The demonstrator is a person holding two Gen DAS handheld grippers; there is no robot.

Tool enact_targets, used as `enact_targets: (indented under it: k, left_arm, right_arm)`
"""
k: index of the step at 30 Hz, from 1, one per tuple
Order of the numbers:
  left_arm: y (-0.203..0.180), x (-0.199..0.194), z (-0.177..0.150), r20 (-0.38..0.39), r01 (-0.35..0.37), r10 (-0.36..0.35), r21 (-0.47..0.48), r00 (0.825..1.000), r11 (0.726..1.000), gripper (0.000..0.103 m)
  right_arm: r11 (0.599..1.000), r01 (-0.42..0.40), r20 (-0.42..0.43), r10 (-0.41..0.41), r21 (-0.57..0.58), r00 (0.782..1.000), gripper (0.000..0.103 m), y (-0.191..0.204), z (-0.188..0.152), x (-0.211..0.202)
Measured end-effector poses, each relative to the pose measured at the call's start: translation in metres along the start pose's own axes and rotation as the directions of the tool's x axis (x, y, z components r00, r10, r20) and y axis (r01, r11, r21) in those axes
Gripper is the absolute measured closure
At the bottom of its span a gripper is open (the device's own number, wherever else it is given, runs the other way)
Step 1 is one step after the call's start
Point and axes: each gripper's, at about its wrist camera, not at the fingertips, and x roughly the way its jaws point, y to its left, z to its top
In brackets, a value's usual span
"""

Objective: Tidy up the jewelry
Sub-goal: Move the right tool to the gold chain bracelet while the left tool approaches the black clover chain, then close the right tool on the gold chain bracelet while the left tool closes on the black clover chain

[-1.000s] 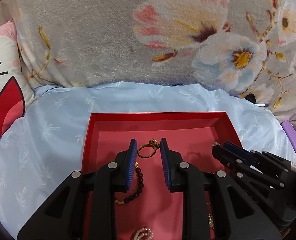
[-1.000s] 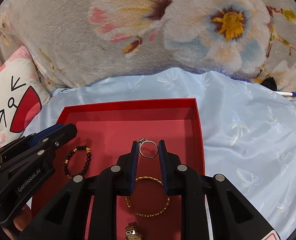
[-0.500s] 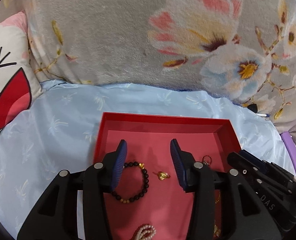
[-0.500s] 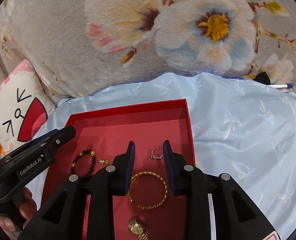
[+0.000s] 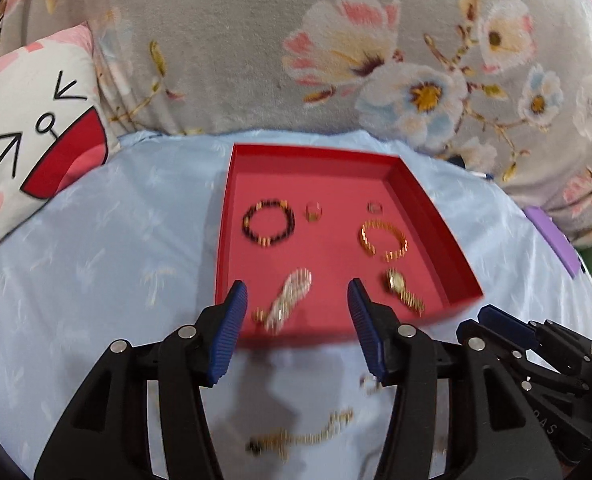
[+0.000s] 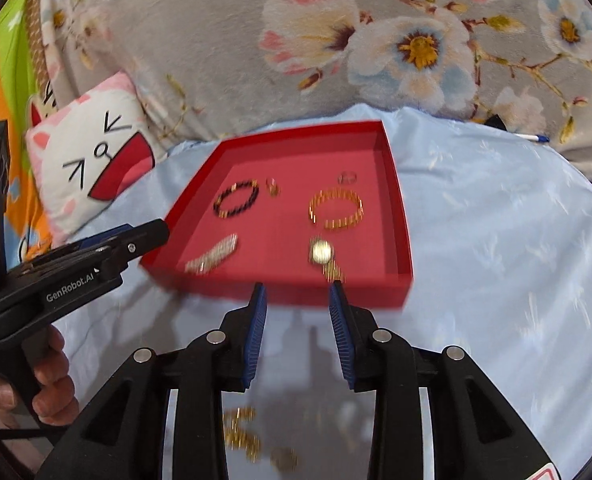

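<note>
Both sets of jaws are spreading apart with nothing between them: the left gripper (image 5: 298,328) and the right gripper (image 6: 298,334) each carry ribbed blue pads and hang empty over the pale blue satin bedspread (image 5: 95,264), just short of the near wall of the shallow red cardboard tray (image 5: 336,160). A second ago each was pinched on a ring deep inside the tray; now the small gold ring (image 5: 314,211) and the thin silver ring (image 5: 374,207) lie loose along the far part of the tray floor, and both tools have pulled back towards the person, which blurs the view. Beside those rings sit the dark beaded bracelet (image 5: 269,222), the gold link bangle (image 5: 384,239), the gold wristwatch (image 5: 402,288) and the folded pearl strand (image 5: 289,298), all apart from one another. That release looks like two pieces filed at once. On the bedspread in front of the tray, smeared gold pieces (image 5: 300,434) remain unsorted, with more gold bits (image 6: 241,432) below the right tool, so the retreat probably sets up the next pickup there.
</note>
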Motion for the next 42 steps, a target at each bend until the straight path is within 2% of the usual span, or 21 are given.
enact_targets:
  k: [8,13,21,26,29,34,38,42]
  left_arm:
    - [0.01,-0.022,-0.075,-0.087,-0.014,0.008,-0.073,0.996,0.997,0.053]
    - [0.018,-0.032,-0.103,-0.105,-0.042,0.031,-0.095,0.994,0.995,0.053]
    - [0.022,-0.038,-0.109,-0.098,-0.031,0.021,-0.107,0.995,0.994,0.053]
    - [0.026,-0.038,-0.11,-0.107,-0.025,0.012,-0.123,0.994,0.992,0.053]
    - [0.03,-0.037,-0.109,-0.11,-0.027,0.012,-0.131,0.994,0.991,0.053]
    - [0.035,-0.034,-0.108,-0.12,-0.025,0.007,-0.152,0.993,0.988,0.053]
    - [0.037,-0.033,-0.106,-0.116,-0.032,0.014,-0.151,0.993,0.988,0.053]
    - [0.037,-0.029,-0.1,-0.123,-0.037,0.021,-0.13,0.992,0.991,0.053]
  right_arm:
    - [0.999,-0.013,-0.092,0.017,0.045,0.996,0.071,0.003,-0.07,-0.024]
    - [0.998,-0.009,-0.124,0.017,0.065,0.992,0.071,0.005,-0.09,-0.025]
    - [0.999,-0.032,-0.107,0.034,0.022,0.994,0.071,0.025,-0.083,-0.018]
    - [0.998,-0.057,-0.136,0.059,0.018,0.989,0.071,0.031,-0.074,-0.001]
    - [0.999,-0.045,-0.163,0.048,0.018,0.986,0.071,0.03,-0.072,0.006]
    - [0.999,-0.019,-0.161,0.013,-0.037,0.987,0.072,0.038,-0.073,0.007]
    - [0.999,0.003,-0.163,-0.01,-0.039,0.987,0.089,0.035,-0.073,0.008]
    - [1.0,-0.006,-0.162,0.004,-0.012,0.987,0.093,0.028,-0.073,0.008]
